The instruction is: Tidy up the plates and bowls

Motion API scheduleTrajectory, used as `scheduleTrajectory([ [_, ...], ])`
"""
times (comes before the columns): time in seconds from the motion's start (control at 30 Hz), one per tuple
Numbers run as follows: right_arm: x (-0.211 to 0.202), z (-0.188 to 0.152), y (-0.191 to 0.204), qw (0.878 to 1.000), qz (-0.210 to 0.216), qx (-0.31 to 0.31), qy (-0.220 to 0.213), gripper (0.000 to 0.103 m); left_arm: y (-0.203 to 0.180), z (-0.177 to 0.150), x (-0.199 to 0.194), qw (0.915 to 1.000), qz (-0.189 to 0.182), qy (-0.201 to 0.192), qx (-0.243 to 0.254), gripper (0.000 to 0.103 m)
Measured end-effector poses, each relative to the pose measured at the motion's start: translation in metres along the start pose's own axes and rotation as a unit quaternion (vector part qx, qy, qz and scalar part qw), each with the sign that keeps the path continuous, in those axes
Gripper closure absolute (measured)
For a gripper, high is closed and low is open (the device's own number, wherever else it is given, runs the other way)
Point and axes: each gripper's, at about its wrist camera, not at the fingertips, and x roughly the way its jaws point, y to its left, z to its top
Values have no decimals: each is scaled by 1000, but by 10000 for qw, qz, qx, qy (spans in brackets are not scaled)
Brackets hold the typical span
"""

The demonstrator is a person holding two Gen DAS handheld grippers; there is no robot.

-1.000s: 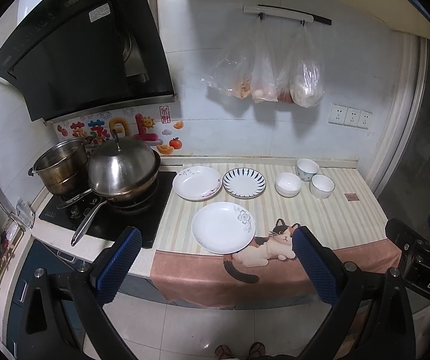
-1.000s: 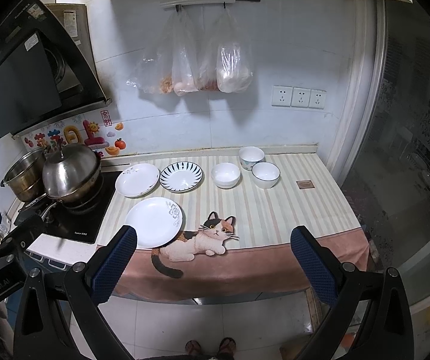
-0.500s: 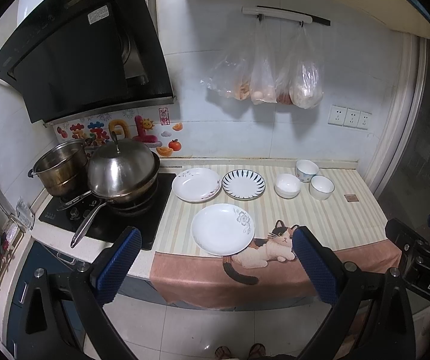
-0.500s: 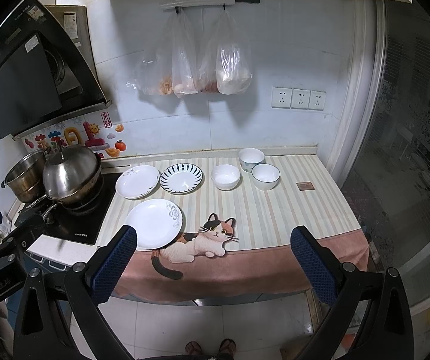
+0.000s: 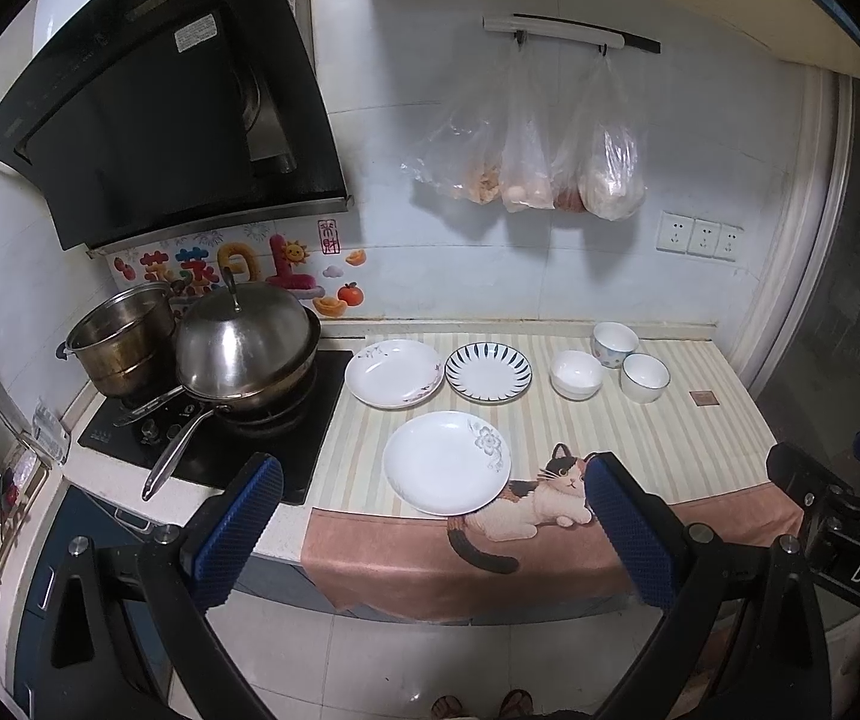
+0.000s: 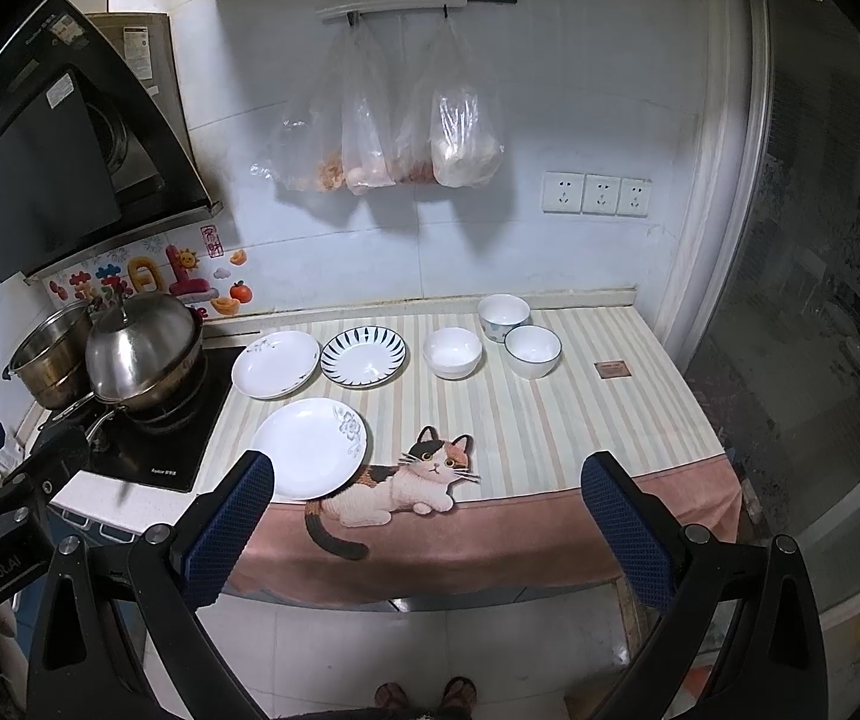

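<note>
Three plates lie on the striped counter mat: a white plate with a grey flower [image 5: 446, 462] [image 6: 308, 447] at the front, a white plate with a twig pattern [image 5: 393, 372] [image 6: 275, 363] and a blue-striped plate [image 5: 488, 371] [image 6: 362, 356] behind it. Three bowls stand to their right: a plain white bowl [image 5: 576, 374] [image 6: 452, 351], a patterned bowl [image 5: 614, 344] [image 6: 503, 315] and a dark-rimmed bowl [image 5: 644, 377] [image 6: 532, 351]. My left gripper [image 5: 430, 534] and right gripper [image 6: 426, 534] are open and empty, held off the counter's front edge.
A cooktop [image 5: 213, 450] at the left carries a lidded steel pan [image 5: 243, 354] and a steel pot [image 5: 117, 348]. A range hood [image 5: 159, 120] hangs above. Plastic bags [image 5: 526, 168] hang on the wall. A small brown square [image 6: 611, 369] lies on the mat's right.
Both views shift very slightly; the counter looks a touch nearer. Nothing on the counter has moved and both grippers stay open.
</note>
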Motion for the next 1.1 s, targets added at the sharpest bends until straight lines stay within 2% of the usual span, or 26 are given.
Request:
scheduleTrajectory([
  [0.93,2,2,6,10000,-4,27,-12,0,4,1,9,10000,-40,7,-46,0],
  [1.1,24,1,15,9998,85,186,47,0,15,4,40,9995,296,-49,-50,0],
])
